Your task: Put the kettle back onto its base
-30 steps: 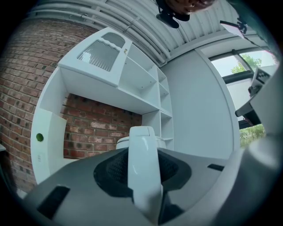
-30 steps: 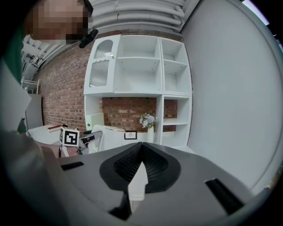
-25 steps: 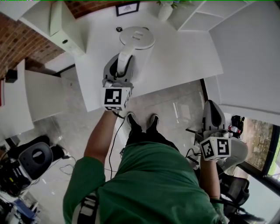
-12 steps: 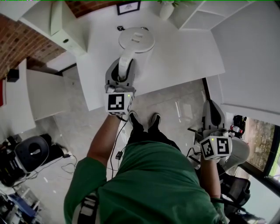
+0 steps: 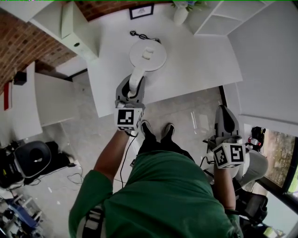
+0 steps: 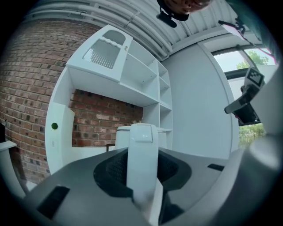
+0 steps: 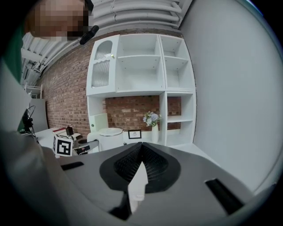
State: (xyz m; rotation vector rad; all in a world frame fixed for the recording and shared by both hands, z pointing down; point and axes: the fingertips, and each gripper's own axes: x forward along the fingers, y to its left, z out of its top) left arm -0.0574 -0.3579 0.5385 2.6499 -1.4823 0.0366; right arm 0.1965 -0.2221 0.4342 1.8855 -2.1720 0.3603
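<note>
The white table (image 5: 200, 60) fills the upper half of your head view, pushed up against a brick wall (image 6: 26, 88) and a white shelf unit (image 7: 141, 88) with open compartments. Below the table edge you look down on grey floor (image 5: 186, 111) and your own shoes (image 5: 150, 130)

The kettle (image 5: 148, 56) stands upright on the table, towards its near-left part, its round lid facing up at you. Its handle (image 5: 136, 81) points back towards you, out to the table's front edge. From these views you cannot tell whether the body is seated on its base or on the bare table, since the kettle covers whatever is under it

Your left gripper (image 5: 130, 93) reaches in level from the table's edge and has that handle clamped between its fingers at a middling width. In the left gripper view the white handle rises straight up between the two dark pads

Your right gripper (image 5: 227, 116) hangs low at your right side, off the table and well apart from the kettle, fingers pressed together on nothing

At the table's back stand a white vase of flowers (image 5: 180, 14) and a small framed picture (image 5: 141, 11). A thin black cord (image 5: 142, 36) lies just behind the kettle
</note>
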